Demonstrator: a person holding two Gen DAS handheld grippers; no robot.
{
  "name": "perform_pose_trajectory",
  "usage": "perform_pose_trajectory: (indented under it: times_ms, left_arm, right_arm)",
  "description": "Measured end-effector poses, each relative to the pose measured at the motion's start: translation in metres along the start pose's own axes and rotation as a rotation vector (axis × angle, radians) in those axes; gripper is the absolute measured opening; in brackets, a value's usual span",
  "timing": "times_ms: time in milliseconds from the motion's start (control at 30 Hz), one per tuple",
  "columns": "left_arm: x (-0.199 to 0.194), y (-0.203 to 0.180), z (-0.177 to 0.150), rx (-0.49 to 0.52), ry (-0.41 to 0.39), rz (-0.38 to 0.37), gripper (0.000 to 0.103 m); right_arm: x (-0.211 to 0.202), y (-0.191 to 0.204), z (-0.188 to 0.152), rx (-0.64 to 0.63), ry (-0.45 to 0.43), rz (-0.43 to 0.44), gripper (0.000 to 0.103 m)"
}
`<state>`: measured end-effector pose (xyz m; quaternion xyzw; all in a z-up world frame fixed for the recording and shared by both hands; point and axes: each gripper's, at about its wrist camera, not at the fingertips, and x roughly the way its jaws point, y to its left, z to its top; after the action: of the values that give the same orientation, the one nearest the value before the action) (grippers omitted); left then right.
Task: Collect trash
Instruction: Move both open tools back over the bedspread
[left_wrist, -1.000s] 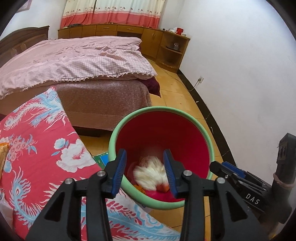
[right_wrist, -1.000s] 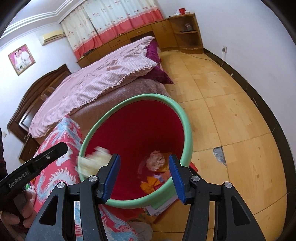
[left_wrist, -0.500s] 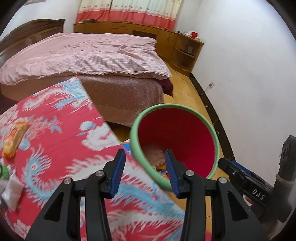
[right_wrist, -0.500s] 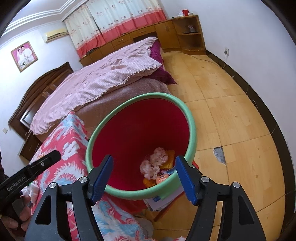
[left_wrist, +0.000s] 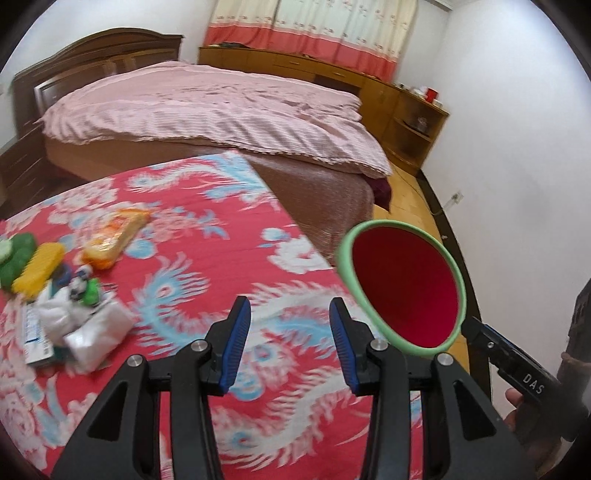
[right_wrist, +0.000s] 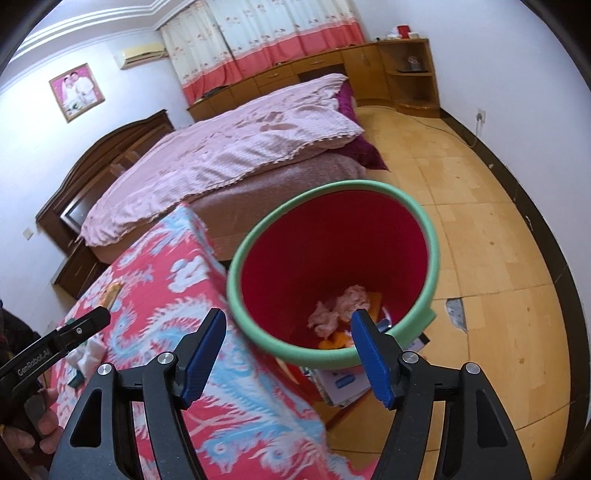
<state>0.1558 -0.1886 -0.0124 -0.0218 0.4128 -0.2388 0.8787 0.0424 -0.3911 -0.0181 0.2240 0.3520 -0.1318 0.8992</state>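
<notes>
A red bin with a green rim (right_wrist: 332, 266) stands on the floor beside the table; it also shows in the left wrist view (left_wrist: 406, 284). Crumpled tissue (right_wrist: 341, 306) and orange scraps lie inside it. My left gripper (left_wrist: 290, 343) is open and empty above the red floral tablecloth (left_wrist: 192, 266). My right gripper (right_wrist: 288, 360) is open and empty at the bin's near rim. Trash lies at the table's left: an orange snack wrapper (left_wrist: 114, 236), a yellow brush (left_wrist: 37, 271), white crumpled wrappers (left_wrist: 88, 328), and a green item (left_wrist: 14, 254).
A bed with a pink quilt (left_wrist: 207, 107) stands behind the table. Wooden cabinets (left_wrist: 406, 110) line the far wall. Books or papers (right_wrist: 343, 384) lie on the tiled floor (right_wrist: 480, 221) beneath the bin's side. A white wall runs along the right.
My left gripper has swung left from over the bin to over the table, bringing the trash pile into view. A tissue fell into the bin. My right gripper drew back slightly.
</notes>
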Motion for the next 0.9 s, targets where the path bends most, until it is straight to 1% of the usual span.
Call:
perform_pose_trajectory:
  times_ms: [233,467,900]
  left_arm:
    - [-0.019,0.041,-0.007,-0.077,-0.025,0.07,0.044]
    - [-0.038,0.088,-0.018,-0.149,-0.051,0.159,0.044]
    - [-0.05,0.16,-0.036,-0.251,-0.046,0.31,0.044]
  right_arm:
    - [0.002,0.028,-0.007,-0.048,0.022,0.041,0.072]
    - [0.01,0.055,-0.015,-0.09,0.051,0.075,0.072]
    - [0.022,0.082,-0.029,-0.133,0.104,0.105,0.072]
